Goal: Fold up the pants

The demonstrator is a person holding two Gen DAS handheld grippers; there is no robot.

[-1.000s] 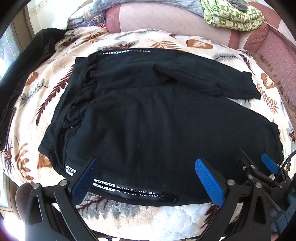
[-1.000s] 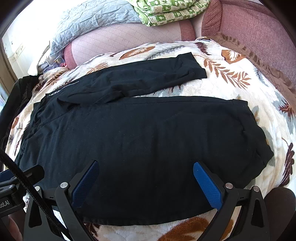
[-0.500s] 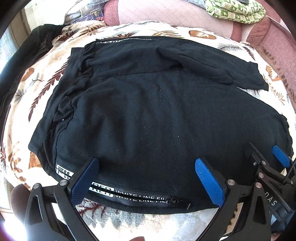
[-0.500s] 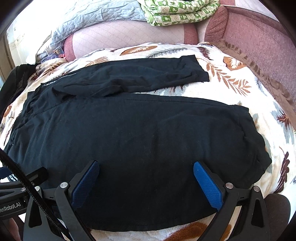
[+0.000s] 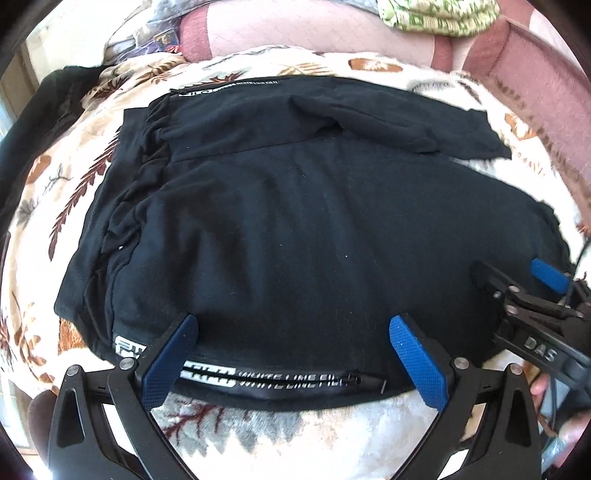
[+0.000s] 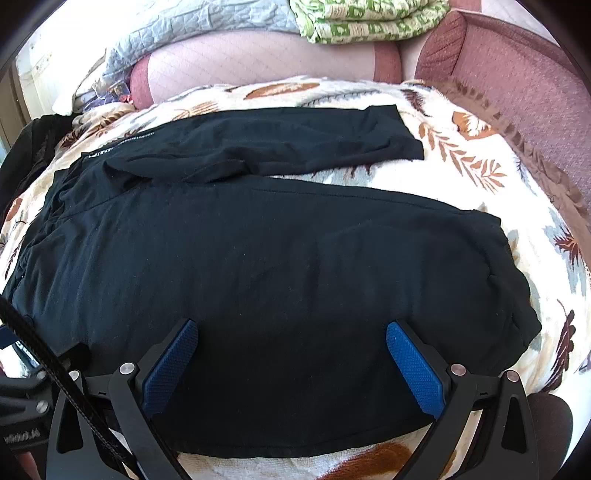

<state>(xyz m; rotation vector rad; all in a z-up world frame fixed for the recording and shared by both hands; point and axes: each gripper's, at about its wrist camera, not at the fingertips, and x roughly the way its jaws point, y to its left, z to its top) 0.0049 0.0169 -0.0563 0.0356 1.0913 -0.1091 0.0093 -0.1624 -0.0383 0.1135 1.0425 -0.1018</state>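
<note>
Lying flat: black pants (image 5: 314, 229) are spread on a leaf-print blanket (image 5: 314, 435), waistband to the left, legs to the right.
Writing: "WHITE LINE FIL…" is read beside the zip (image 5: 347, 380) on the near edge; the logo patch is partly hidden by a finger.
Left gripper (image 5: 291, 360): jaws held wide apart over the near hem, nothing gripped.
Right gripper (image 6: 291, 363): jaws apart above the near leg, nothing gripped.
Unclear: contact with the cloth cannot be told.
Cut off: green patterned bedding (image 6: 369, 18) at the top edge.

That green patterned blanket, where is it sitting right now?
The green patterned blanket lies folded at the top of the right wrist view, on the pink sofa back behind the black pants, right of a grey quilt.
</note>
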